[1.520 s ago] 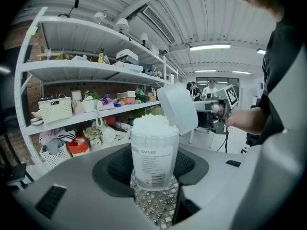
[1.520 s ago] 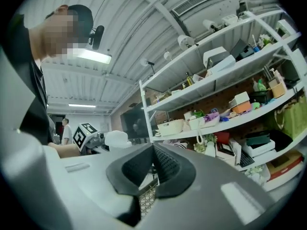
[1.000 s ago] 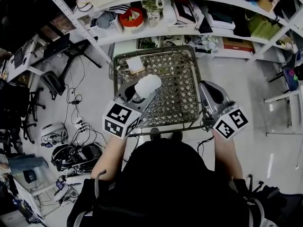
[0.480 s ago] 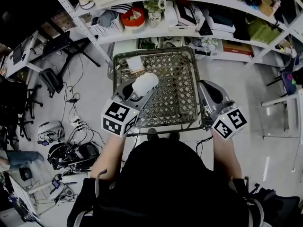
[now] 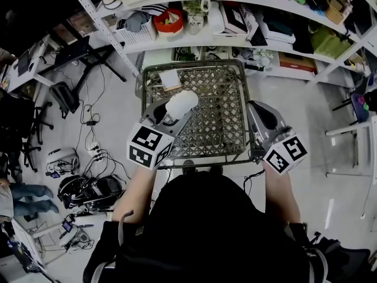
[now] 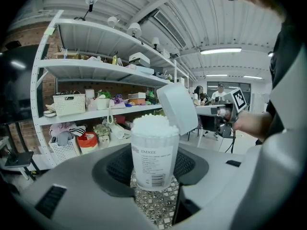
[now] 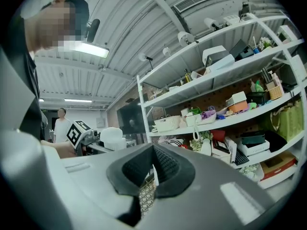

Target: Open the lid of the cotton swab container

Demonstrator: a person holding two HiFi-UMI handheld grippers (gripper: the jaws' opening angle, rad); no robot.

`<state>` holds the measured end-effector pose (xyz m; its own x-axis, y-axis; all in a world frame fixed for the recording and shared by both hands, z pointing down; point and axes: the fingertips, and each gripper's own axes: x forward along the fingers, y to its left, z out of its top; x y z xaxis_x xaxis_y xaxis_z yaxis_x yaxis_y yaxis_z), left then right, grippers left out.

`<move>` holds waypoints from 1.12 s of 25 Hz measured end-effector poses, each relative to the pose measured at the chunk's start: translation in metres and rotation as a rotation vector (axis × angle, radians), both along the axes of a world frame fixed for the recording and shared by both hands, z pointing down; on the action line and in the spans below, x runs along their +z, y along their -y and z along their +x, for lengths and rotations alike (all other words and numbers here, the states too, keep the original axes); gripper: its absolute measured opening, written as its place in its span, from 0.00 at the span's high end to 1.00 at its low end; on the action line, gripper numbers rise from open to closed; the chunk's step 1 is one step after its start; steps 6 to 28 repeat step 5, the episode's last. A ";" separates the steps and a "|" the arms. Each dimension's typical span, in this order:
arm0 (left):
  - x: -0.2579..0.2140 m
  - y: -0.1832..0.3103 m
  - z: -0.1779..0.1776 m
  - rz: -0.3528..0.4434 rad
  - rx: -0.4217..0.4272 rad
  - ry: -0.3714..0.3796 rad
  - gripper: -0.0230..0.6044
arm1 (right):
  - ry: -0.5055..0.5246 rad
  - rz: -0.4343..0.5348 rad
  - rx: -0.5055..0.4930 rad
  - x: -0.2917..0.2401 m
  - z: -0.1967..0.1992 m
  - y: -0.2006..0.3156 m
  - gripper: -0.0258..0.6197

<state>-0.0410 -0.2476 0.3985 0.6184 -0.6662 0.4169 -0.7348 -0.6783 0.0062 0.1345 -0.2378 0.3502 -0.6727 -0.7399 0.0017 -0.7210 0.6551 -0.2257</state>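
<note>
The cotton swab container (image 6: 153, 147) is a clear tub packed with white swabs. Its white flip lid (image 6: 177, 108) stands tilted up and open at the right. My left gripper (image 6: 154, 176) is shut on the tub's lower body and holds it upright above the mesh top. In the head view the container (image 5: 181, 104) sits in the left gripper (image 5: 172, 115) over the left part of the wire-mesh table (image 5: 221, 87). My right gripper (image 5: 257, 112) hangs at the table's right edge. Its jaws (image 7: 152, 172) are shut with nothing between them.
White shelving (image 5: 235, 37) crowded with baskets, boxes and bowls stands just beyond the table. A white card (image 5: 169, 79) lies on the mesh at the far left. Cables and gear (image 5: 88, 181) litter the floor to the left. People stand far off in both gripper views.
</note>
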 end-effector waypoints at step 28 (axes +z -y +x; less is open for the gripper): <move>0.002 0.000 -0.001 -0.001 -0.001 0.004 0.63 | 0.006 -0.003 -0.004 0.002 -0.001 0.000 0.95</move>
